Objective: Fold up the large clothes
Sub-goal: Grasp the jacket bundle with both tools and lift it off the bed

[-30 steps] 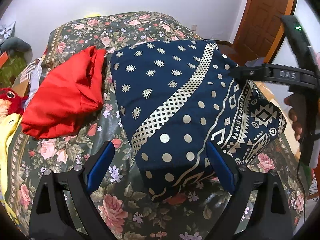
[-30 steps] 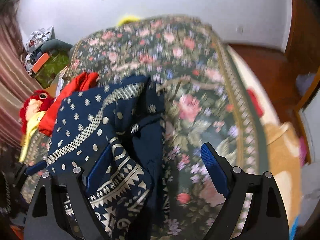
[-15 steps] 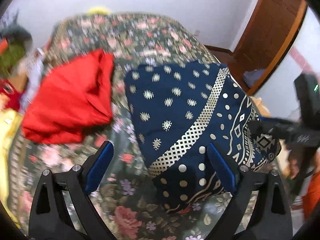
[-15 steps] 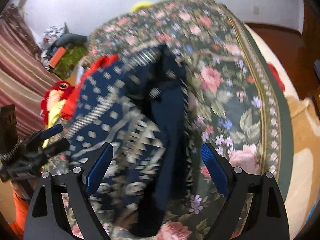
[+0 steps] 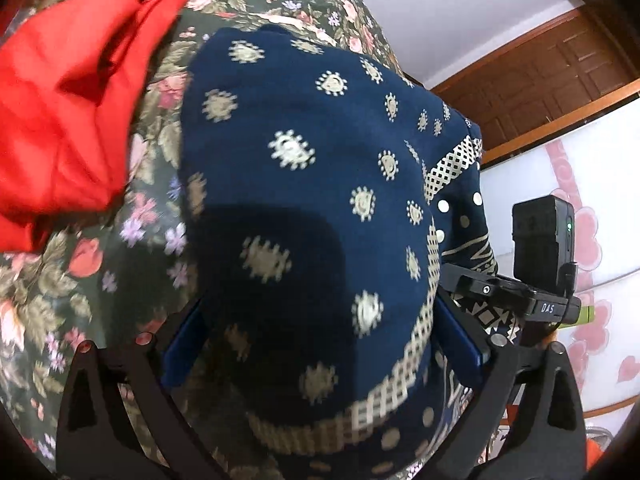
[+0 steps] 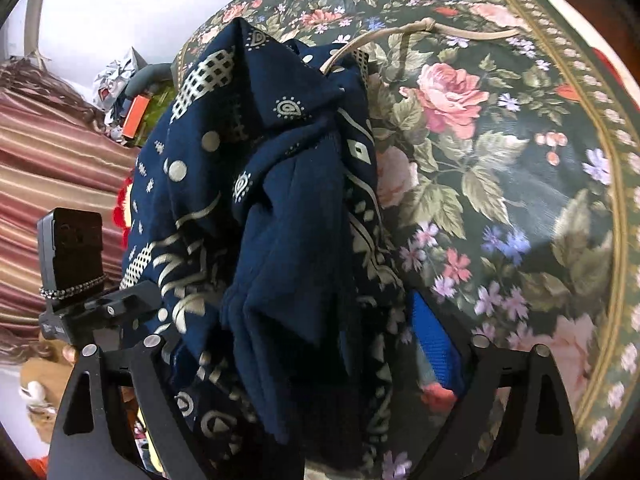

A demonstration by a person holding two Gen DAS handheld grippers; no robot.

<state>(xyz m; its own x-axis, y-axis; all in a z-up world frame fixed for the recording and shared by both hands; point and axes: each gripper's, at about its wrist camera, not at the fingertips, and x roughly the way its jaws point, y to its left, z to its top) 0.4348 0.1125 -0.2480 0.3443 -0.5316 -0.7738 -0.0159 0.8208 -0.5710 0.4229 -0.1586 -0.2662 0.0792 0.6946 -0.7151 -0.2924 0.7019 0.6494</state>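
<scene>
A navy garment with cream dots and patterned bands (image 5: 320, 140) lies folded in a heap on the flowered bedspread (image 5: 80, 280). My left gripper (image 5: 320, 332) is low over its near end. Its jaws are opening and the cloth bulges up between the blue pads (image 5: 180, 348). From the other side, my right gripper (image 6: 308, 340) straddles the rumpled navy garment (image 6: 280, 200), jaws also opening; its right pad (image 6: 436, 344) shows and the left pad is hidden under cloth. Neither gripper pinches the fabric. Each view shows the other gripper's black body at its edge.
A red garment (image 5: 68, 100) lies crumpled left of the navy one. A beige cord (image 6: 400, 32) curls on the bedspread (image 6: 500, 160) behind it. A striped curtain (image 6: 48, 160) and clutter (image 6: 136, 96) stand beside the bed; a wooden door (image 5: 560, 72) is beyond.
Both grippers have dropped and tilted down onto the navy garment, which now fills the gap between each pair of jaws. The garment itself lies where it did.
</scene>
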